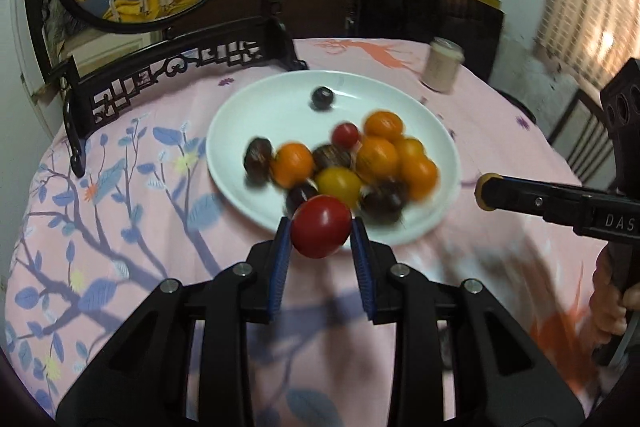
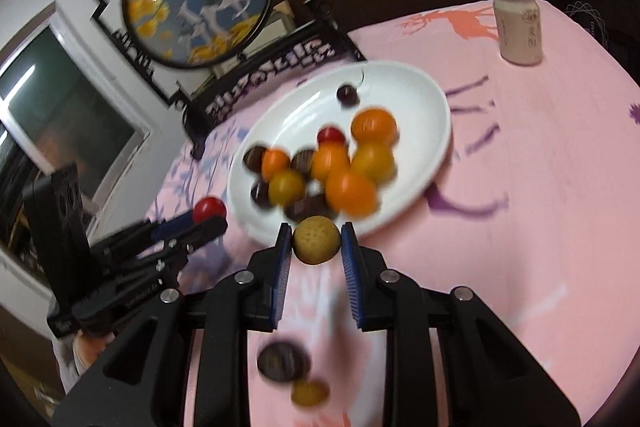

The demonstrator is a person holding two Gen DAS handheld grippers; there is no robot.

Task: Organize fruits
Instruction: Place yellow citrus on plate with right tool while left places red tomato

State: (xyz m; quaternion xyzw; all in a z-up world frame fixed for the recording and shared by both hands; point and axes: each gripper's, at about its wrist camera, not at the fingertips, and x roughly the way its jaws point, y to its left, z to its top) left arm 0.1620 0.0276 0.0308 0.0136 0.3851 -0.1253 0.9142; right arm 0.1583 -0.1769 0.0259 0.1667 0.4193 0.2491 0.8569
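A white plate [image 1: 280, 95] on the pink tablecloth holds several orange, yellow, red and dark round fruits; it also shows in the right wrist view [image 2: 416, 95]. My left gripper [image 1: 320, 229] is shut on a red tomato [image 1: 320, 225] just above the plate's near rim; the same tomato shows in the right wrist view [image 2: 208, 209]. My right gripper [image 2: 314, 241] is shut on a tan round fruit [image 2: 316, 239] near the plate's front edge. Its tip with the tan fruit shows in the left wrist view [image 1: 482, 191], to the right of the plate.
A dark fruit [image 2: 282, 361] and a yellow fruit [image 2: 308, 393] lie on the cloth below my right gripper. A pale drink can [image 2: 518, 27] stands at the back right. A black carved stand [image 1: 176, 67] with a round deer screen is behind the plate.
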